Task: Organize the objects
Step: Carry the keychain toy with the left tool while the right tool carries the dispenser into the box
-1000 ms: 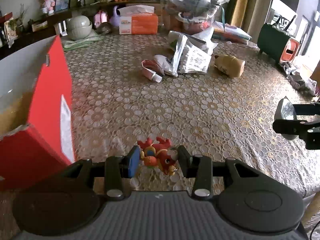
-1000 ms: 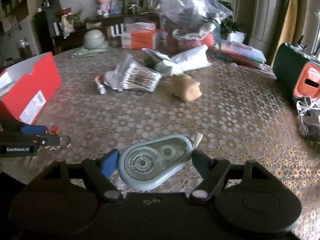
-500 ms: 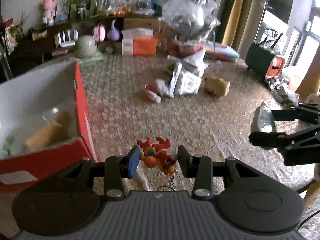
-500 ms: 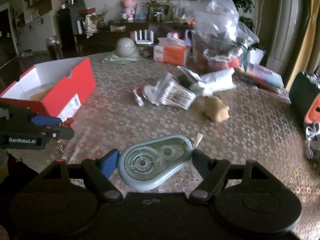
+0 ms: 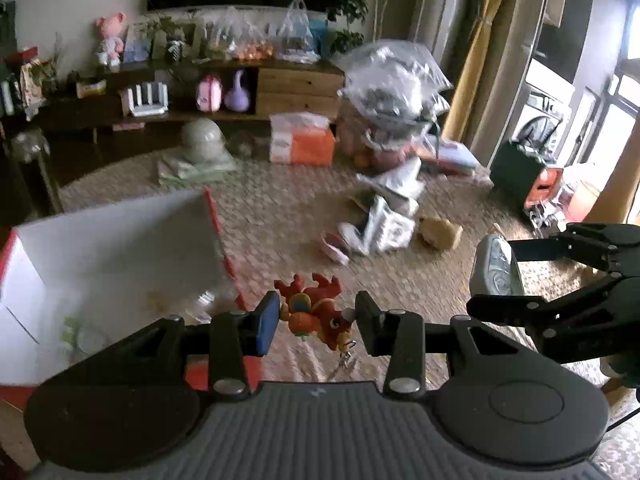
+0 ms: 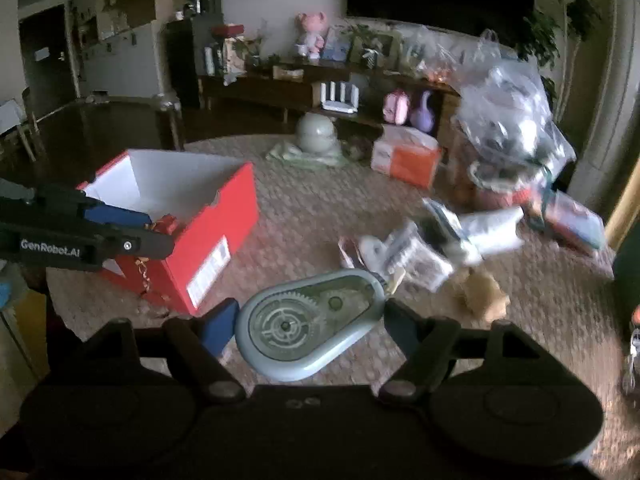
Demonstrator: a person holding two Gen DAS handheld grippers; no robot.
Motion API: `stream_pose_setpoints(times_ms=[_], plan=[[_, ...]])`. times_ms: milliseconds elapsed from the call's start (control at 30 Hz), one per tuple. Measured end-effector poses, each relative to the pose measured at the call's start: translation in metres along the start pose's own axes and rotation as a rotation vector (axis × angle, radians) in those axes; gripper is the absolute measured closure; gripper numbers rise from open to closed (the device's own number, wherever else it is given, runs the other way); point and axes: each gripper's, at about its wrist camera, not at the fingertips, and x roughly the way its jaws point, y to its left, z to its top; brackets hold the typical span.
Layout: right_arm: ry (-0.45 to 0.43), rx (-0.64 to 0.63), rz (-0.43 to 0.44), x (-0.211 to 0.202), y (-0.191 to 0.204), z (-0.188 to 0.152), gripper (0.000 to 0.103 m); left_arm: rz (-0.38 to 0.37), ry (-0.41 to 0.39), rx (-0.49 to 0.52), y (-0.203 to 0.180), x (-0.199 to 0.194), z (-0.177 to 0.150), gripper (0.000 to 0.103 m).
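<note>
Two wrist views over a tabletop [image 5: 280, 220] with a patterned cloth, each catching the other tongs at its edge. Left tongs [image 5: 316, 322] pinching a small red dragon keychain [image 5: 314, 314], held in the air with its metal clasp dangling below, just beside and above the near right corner of a red shoebox [image 5: 218, 216]. Right tongs [image 6: 308, 320] clamped on a grey-blue correction tape dispenser [image 6: 308, 324], also lifted clear of the cloth, clear window with gear wheels facing the camera. From the left view only: down into the white-lined box, holding a clear plastic item [image 5: 204, 300] and something pale green [image 5: 74, 330], both too blurred to name; right tongs [image 5: 496, 280] seen side-on at the right edge with the dispenser [image 5: 496, 268] edge-on. From the right view only: the box's red outer wall [image 6: 208, 236] with a white label [image 6: 208, 270], left tongs [image 6: 160, 226] reaching in from the left with the keychain [image 6: 166, 224] over the box's near rim and its chain hanging down against the wall. Farther back in both: a heap of white packets [image 5: 384, 220], a tan plush toy [image 5: 440, 232], an orange tissue pack [image 6: 404, 156], a grey-green bowl stack [image 6: 318, 134], a large clear bag of goods [image 6: 512, 120]. Background shelf with a pink pig figure [image 5: 110, 40].
</note>
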Motion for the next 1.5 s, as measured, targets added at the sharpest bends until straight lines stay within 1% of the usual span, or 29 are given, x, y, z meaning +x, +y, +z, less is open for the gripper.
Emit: stream_pose_setpoints(times_ms=[200, 333, 567, 733, 867, 1000, 1200, 1300, 1500], plan=[[-0.035, -0.055, 0.019, 0.002, 0.022, 0.032, 0.024, 0.049, -0.042, 0.002, 0.029, -0.022, 0.02, 0.063], [-0.045, -0.093, 0.031, 0.012, 0.041, 0.049, 0.024, 0.082, -0.066, -0.004, 0.05, -0.034, 0.03, 0.063], [-0.03, -0.149, 0.072, 0.04, 0.075, 0.075, 0.024, 0.16, -0.065, -0.011, 0.089, -0.042, 0.035, 0.063], [-0.004, -0.181, 0.113, 0.063, 0.102, 0.093, 0.024, 0.215, -0.028, -0.026, 0.12, -0.036, 0.029, 0.063], [0.014, -0.223, 0.137, 0.082, 0.123, 0.102, 0.024, 0.24, 0.016, -0.046, 0.145, -0.026, 0.023, 0.063], [0.025, -0.286, 0.126, 0.106, 0.144, 0.111, 0.024, 0.276, 0.045, -0.035, 0.164, -0.015, 0.017, 0.063], [0.071, -0.347, 0.108, 0.151, 0.165, 0.118, 0.024, 0.331, 0.079, -0.008, 0.187, 0.01, 0.005, 0.063], [0.098, -0.385, 0.086, 0.174, 0.173, 0.116, 0.024, 0.331, 0.115, -0.017, 0.198, 0.025, 0.002, 0.063], [0.183, -0.393, 0.079, 0.218, 0.178, 0.114, 0.024, 0.31, 0.204, -0.006, 0.211, 0.059, 0.0, 0.063]])
